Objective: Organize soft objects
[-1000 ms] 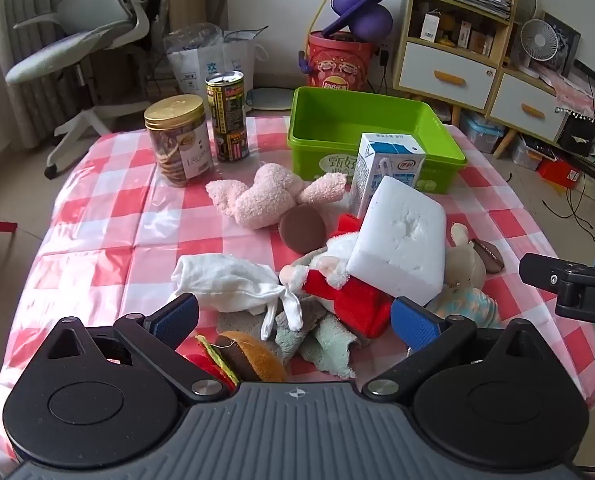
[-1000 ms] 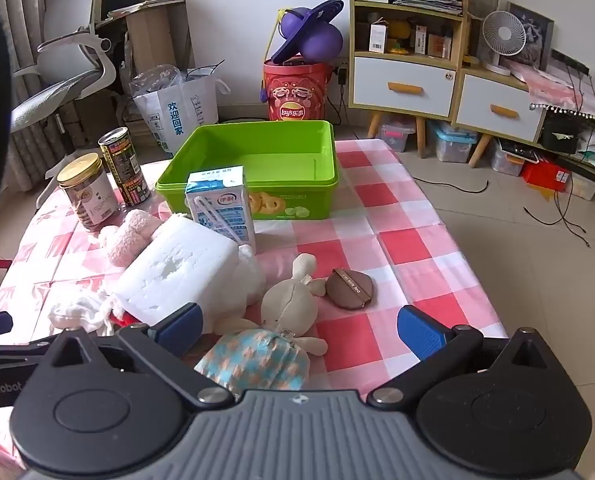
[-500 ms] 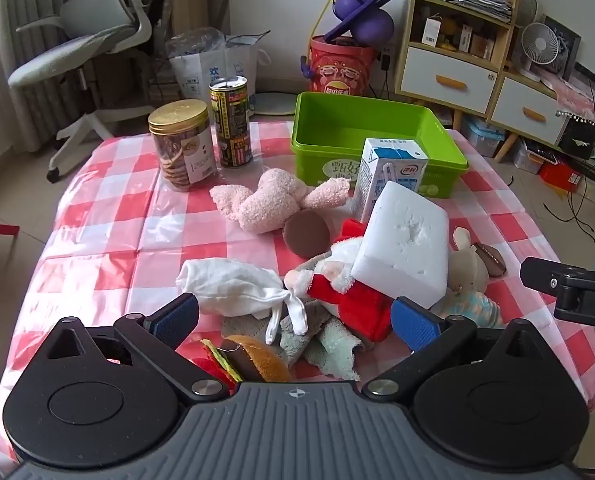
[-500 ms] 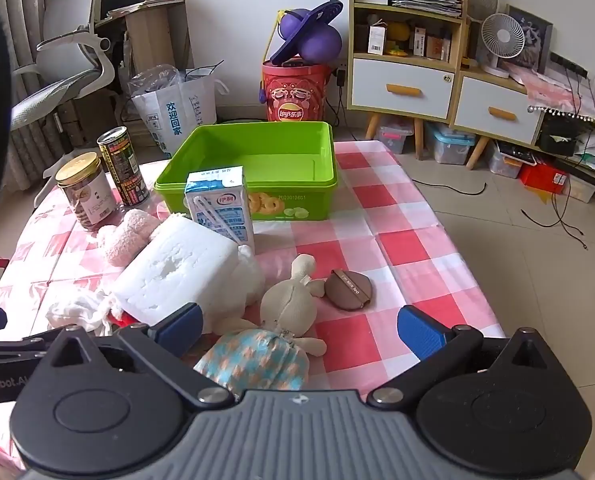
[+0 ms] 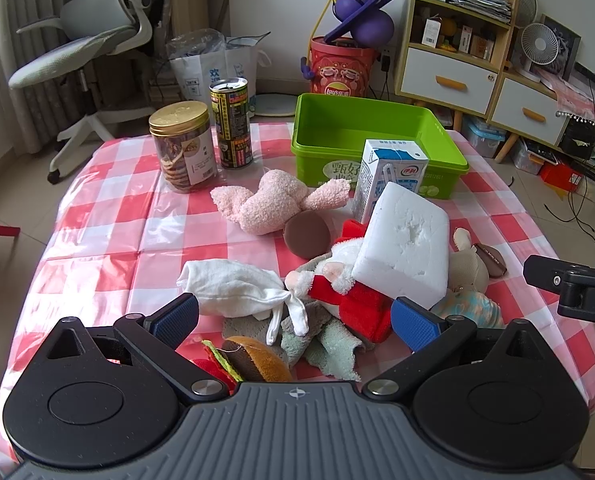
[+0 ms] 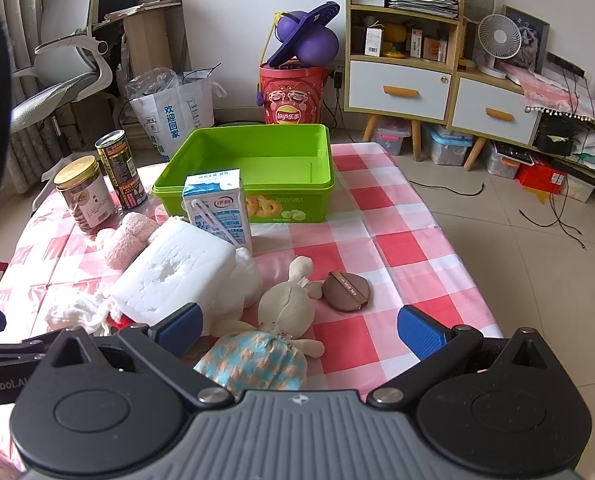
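A pile of soft things lies on the checked table (image 5: 109,236): a pink plush (image 5: 265,204), a white cloth bag (image 5: 233,288), a Santa doll (image 5: 349,292), a white sponge block (image 5: 405,244), a green-grey rag (image 5: 329,340), a plush burger (image 5: 253,360) and a rabbit doll (image 6: 285,312). An empty green bin (image 5: 369,136) stands behind them. My left gripper (image 5: 293,320) is open, above the near side of the pile. My right gripper (image 6: 297,328) is open, above the rabbit doll. Neither holds anything.
A milk carton (image 5: 389,172) stands in front of the bin. A cookie jar (image 5: 183,146) and a can (image 5: 231,122) stand at the back left. Two brown round puffs (image 5: 307,234) (image 6: 345,290) lie among the toys. The table's right edge (image 6: 449,240) drops to the floor.
Both grippers have drawn back and risen slightly, so the scene looks a little smaller. Both stay open and empty. Nothing on the table has moved.
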Demonstrator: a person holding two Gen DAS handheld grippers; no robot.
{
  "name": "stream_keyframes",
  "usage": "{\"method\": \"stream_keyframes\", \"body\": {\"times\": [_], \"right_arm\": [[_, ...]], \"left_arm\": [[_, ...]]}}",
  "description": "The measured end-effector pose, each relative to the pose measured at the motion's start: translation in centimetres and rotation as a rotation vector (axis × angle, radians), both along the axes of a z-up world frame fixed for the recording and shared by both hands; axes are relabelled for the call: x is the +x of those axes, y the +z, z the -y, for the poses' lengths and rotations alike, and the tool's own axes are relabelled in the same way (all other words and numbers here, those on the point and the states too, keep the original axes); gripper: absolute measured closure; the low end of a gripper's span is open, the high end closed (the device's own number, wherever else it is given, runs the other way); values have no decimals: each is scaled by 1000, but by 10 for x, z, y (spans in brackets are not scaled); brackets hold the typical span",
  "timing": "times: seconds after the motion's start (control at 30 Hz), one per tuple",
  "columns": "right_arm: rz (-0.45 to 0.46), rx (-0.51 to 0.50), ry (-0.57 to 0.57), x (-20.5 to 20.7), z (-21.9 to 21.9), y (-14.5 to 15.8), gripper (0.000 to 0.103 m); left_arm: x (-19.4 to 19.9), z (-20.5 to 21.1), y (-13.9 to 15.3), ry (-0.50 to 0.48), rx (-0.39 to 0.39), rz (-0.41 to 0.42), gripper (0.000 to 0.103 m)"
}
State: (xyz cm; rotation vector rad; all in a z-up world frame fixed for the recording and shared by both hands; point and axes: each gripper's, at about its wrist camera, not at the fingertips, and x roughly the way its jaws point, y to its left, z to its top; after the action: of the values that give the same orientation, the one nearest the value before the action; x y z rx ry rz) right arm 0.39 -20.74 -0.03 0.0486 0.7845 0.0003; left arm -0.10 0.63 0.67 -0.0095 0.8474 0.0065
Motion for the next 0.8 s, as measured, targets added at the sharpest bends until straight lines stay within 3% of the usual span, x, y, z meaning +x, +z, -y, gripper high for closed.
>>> {"method": "stream_keyframes", "body": {"times": [0.8], "right_arm": [[-1,-1,-2,1,0,0,21]], "left_arm": [[0,-1,2,-3,-2,2,5]]}}
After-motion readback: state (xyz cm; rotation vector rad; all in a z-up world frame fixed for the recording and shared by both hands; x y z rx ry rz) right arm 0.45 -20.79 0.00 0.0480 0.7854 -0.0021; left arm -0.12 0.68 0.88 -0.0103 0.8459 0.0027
